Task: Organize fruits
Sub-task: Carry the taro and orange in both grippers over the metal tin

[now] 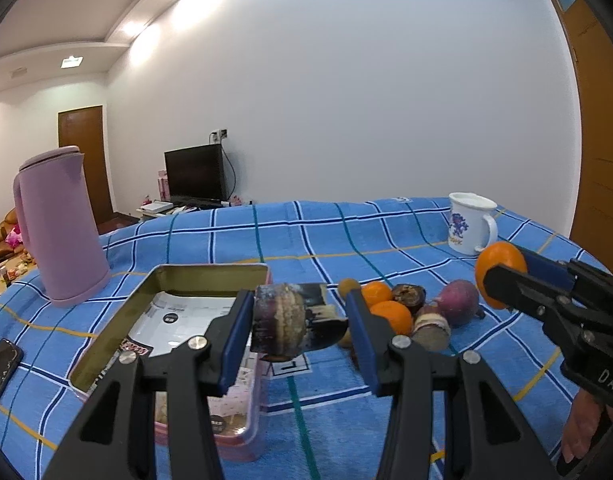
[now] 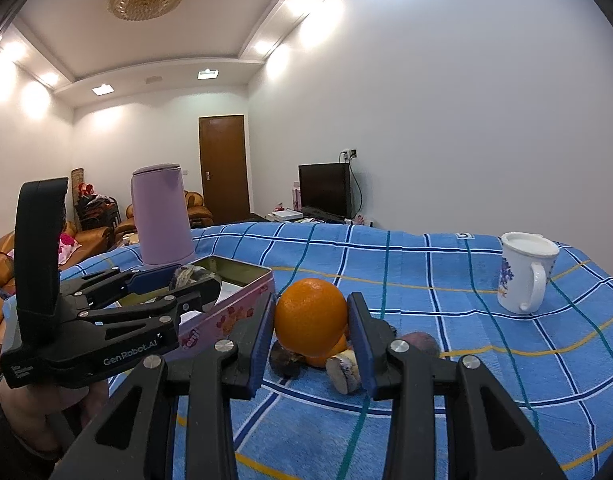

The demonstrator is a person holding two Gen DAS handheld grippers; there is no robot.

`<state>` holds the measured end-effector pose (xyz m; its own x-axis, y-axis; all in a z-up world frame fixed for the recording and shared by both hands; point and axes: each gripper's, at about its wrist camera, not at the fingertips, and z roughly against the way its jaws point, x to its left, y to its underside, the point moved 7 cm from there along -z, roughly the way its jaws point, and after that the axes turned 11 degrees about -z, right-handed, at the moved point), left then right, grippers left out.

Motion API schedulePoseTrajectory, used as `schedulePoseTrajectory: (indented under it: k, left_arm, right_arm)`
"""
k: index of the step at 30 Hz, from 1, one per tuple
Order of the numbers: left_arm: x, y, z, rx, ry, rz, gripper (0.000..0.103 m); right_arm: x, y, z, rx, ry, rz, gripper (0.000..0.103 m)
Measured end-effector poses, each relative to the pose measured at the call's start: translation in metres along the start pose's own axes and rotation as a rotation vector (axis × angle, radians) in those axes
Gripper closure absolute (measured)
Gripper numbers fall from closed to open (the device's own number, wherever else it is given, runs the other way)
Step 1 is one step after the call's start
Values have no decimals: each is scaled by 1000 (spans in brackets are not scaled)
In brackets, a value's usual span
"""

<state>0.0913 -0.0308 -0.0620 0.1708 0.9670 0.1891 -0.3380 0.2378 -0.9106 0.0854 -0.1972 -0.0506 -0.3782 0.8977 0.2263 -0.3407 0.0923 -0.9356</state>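
Left wrist view shows the left claw clamped on a dark, mottled fruit piece, its blue pads pressing both sides, held in the air just right of the open pink tin. Beyond it a small heap of fruit lies on the blue checked tabletop: 2 oranges, a purple round fruit and some dark cut pieces (what kind, I can't say). Right of that heap the right claw grips another orange, lifted clear of the cloth.

From the right wrist view, that claw is closed snugly on the orange, above the heap. A lilac kettle stands behind the tin, and a white mug sits well apart at the right.
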Motion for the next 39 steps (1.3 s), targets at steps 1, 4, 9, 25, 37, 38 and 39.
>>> schedulePoseTrajectory:
  k: [1, 4, 9, 25, 37, 38, 39]
  left_arm:
    - [2, 1, -1, 4, -4, 1, 54]
    - [10, 3, -4, 16, -17, 7, 54]
    - [23, 6, -8, 28, -32, 21, 54]
    - [47, 13, -17, 69, -73, 18, 54]
    - [69, 22, -28, 130, -92, 21, 54]
    - [70, 23, -29, 135, -94, 20, 54]
    - [72, 23, -30, 139, -97, 21, 54]
  right_arm:
    - [2, 0, -3, 5, -3, 3, 64]
    - [8, 1, -9, 15, -12, 8, 64]
    - [15, 2, -19, 30, -23, 15, 64]
    - [45, 4, -53, 79, -79, 24, 64]
    - [64, 6, -82, 143, -98, 38, 64]
    - [66, 6, -85, 149, -98, 42, 64]
    - [68, 6, -87, 151, -99, 44, 64]
